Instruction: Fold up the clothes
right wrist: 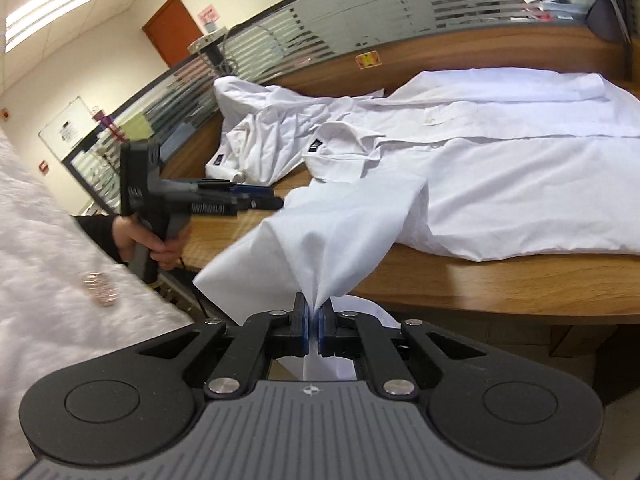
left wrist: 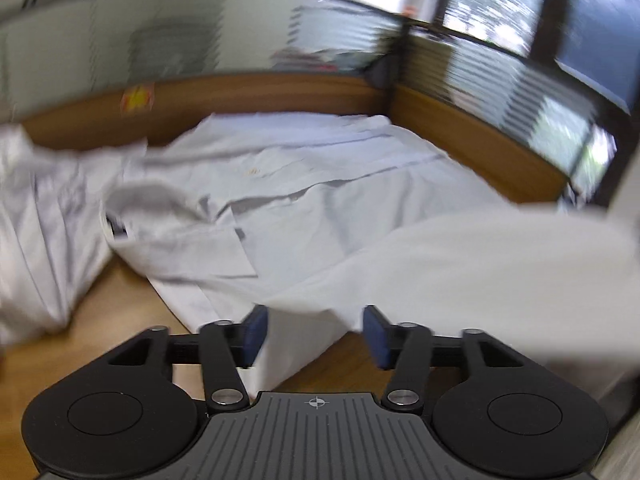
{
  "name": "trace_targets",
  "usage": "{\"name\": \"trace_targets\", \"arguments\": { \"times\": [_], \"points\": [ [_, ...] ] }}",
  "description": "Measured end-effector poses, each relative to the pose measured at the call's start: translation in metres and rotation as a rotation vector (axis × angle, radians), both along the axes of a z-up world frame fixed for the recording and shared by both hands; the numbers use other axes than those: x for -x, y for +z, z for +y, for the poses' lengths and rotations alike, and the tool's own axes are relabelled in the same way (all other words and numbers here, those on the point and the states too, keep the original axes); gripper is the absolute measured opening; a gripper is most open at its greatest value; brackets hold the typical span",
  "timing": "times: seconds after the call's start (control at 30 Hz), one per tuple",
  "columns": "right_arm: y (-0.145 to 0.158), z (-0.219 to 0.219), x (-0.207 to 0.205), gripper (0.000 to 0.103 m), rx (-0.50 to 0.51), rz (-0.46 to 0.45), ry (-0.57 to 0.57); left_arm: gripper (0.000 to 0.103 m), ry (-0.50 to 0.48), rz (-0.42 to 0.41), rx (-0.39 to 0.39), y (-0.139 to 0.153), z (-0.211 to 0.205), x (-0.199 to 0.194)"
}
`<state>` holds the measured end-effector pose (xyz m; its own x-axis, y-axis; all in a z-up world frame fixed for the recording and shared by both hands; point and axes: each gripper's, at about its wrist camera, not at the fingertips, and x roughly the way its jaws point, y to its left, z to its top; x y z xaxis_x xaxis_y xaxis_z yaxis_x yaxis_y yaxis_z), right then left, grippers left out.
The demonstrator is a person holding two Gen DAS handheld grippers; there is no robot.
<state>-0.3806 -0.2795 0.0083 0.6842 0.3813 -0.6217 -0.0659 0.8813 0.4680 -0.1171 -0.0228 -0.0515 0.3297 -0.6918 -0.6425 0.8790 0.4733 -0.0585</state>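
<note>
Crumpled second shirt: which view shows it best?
Right wrist view: the crumpled shirt is sharp, heaped beside the spread shirt, label visible. Left wrist view shows it only motion-blurred and cut off at the left edge.

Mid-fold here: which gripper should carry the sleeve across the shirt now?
Right. The right gripper is shut on the sleeve of the spread white shirt, lifted off the table. The left gripper stands open, its pads holding nothing.

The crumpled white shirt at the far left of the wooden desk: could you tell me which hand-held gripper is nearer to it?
Left. The left hand-held gripper hovers beside the crumpled white shirt; the right hand-held gripper is farther back, clamping the flat shirt's sleeve.
</note>
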Motion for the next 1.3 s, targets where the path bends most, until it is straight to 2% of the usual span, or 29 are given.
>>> {"name": "trace_targets", "arguments": {
  "times": [0.13,0.27,0.3,0.37,0.43,0.5,0.57,0.73,0.93,1.13,1.3],
  "points": [
    [0.028,0.004,0.016,0.004,-0.021,0.024,0.049,0.058,-0.128,-0.125,-0.057,-0.02,-0.003,0.014],
    [0.042,0.012,0.03,0.004,-0.062,0.046,0.099,0.058,-0.293,-0.275,-0.097,-0.04,-0.013,0.026],
    [0.045,0.013,0.031,0.004,-0.074,0.047,0.112,0.056,-0.325,-0.283,-0.093,-0.042,-0.015,0.028],
    [0.052,0.013,0.028,0.004,-0.1,0.034,0.118,0.046,-0.379,-0.288,-0.098,-0.047,-0.019,0.031],
    [0.06,0.009,0.023,0.004,-0.126,0.008,0.105,0.021,-0.418,-0.276,-0.125,-0.054,-0.023,0.032],
    [0.066,0.002,0.012,0.004,-0.149,-0.027,0.063,0.016,-0.427,-0.249,-0.149,-0.058,-0.024,0.03],
    [0.07,-0.005,-0.004,0.004,-0.159,-0.057,0.018,0.015,-0.407,-0.22,-0.159,-0.059,-0.022,0.026],
    [0.07,-0.034,-0.056,0.004,-0.157,-0.081,-0.12,0.014,-0.282,-0.119,-0.137,-0.051,-0.018,0.003],
    [0.042,-0.102,-0.126,0.004,-0.298,-0.047,-0.326,0.014,-0.095,-0.043,-0.112,-0.041,-0.03,-0.03],
    [-0.014,-0.188,-0.175,0.004,-0.469,0.054,-0.556,0.014,0.097,-0.019,-0.126,-0.043,-0.059,-0.059],
    [-0.085,-0.247,-0.197,0.004,-0.607,0.217,-0.68,0.015,0.27,-0.012,-0.151,-0.041,-0.084,-0.07]
  ]
}}
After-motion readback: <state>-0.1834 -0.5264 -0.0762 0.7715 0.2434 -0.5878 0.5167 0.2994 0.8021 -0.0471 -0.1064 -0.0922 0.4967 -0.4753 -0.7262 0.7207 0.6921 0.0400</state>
